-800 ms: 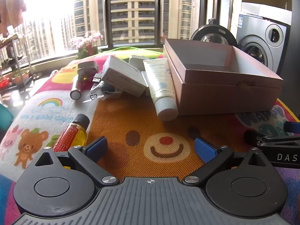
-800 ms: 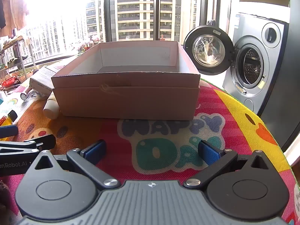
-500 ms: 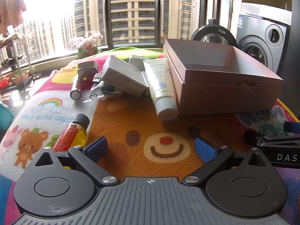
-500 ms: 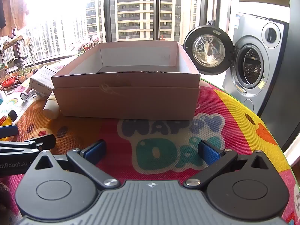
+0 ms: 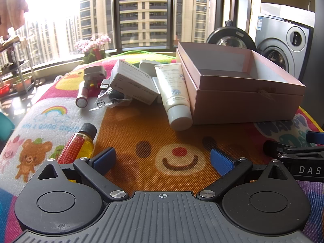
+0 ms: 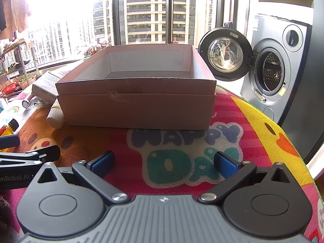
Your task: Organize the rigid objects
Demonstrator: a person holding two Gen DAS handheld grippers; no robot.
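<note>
Evidently nothing is picked yet: the left hand-held gripper [image 5: 163,159] and right hand-held gripper [image 6: 163,163] both stand wide and empty above the cartoon-print mat [image 5: 141,133] covering the surface. The open box [image 6: 139,93] sits mid-surface, seemingly empty; a white tube [image 5: 174,93] lies against its left wall, a yellow bottle [image 5: 81,143] nearer the left edge. Next, I judge, comes closing on one item. Beyond: windows, a washing machine [image 6: 279,64].

An open pinkish cardboard box [image 5: 243,99] sits empty. Beside it lie a white plastic tube [image 5: 174,93] — touching it — and a white carton [image 5: 131,81]; a small yellow bottle [image 5: 81,143] lies apart.
</note>
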